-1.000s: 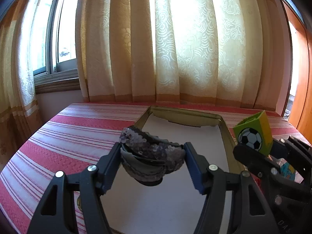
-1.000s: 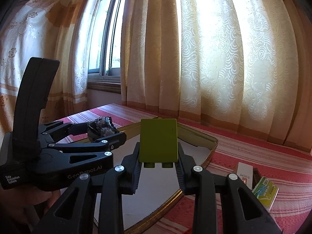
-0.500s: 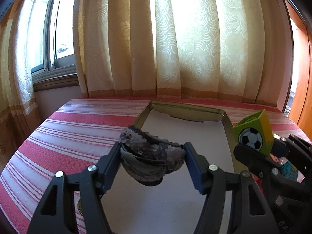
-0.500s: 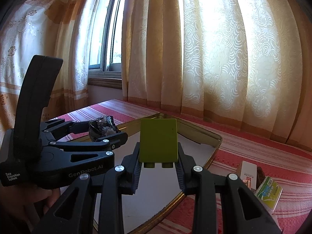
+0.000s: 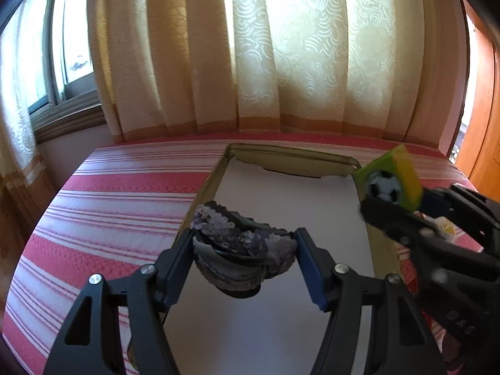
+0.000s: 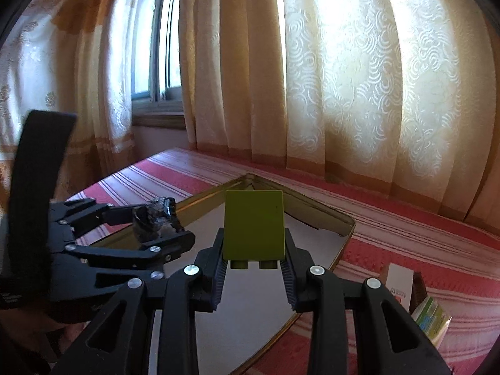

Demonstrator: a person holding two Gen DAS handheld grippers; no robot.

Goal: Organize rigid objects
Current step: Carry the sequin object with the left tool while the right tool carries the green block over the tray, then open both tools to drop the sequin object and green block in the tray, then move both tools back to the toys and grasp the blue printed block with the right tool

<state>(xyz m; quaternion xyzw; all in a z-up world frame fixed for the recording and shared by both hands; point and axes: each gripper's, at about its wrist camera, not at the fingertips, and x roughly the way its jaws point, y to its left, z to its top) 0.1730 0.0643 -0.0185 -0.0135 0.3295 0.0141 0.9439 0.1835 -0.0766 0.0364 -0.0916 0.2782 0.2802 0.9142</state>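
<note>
Sequined hair clip (image 5: pixel 242 243) pinched betw. L gripper (image 5: pixel 243 257) pads, jaws about half open around it, held in air above the tray (image 5: pixel 290 164) near its L edge. R gripper (image 6: pixel 253 273) nearly shut on green block (image 6: pixel 253 225) w/ football print, also airborne over tray. Looks like carry-to-tray step. To do well: lower each till it touches the white liner before releasing, keep the 2 items apart, block flat not on edge. Small boxes (image 6: pixel 429 317) on striped cloth (image 5: pixel 125 200) at R likely next.

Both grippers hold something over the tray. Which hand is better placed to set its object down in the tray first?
Left, probably. The left gripper holds the sequined piece over the tray's open middle; the right gripper, with the green block, sits nearer the rim.
</note>
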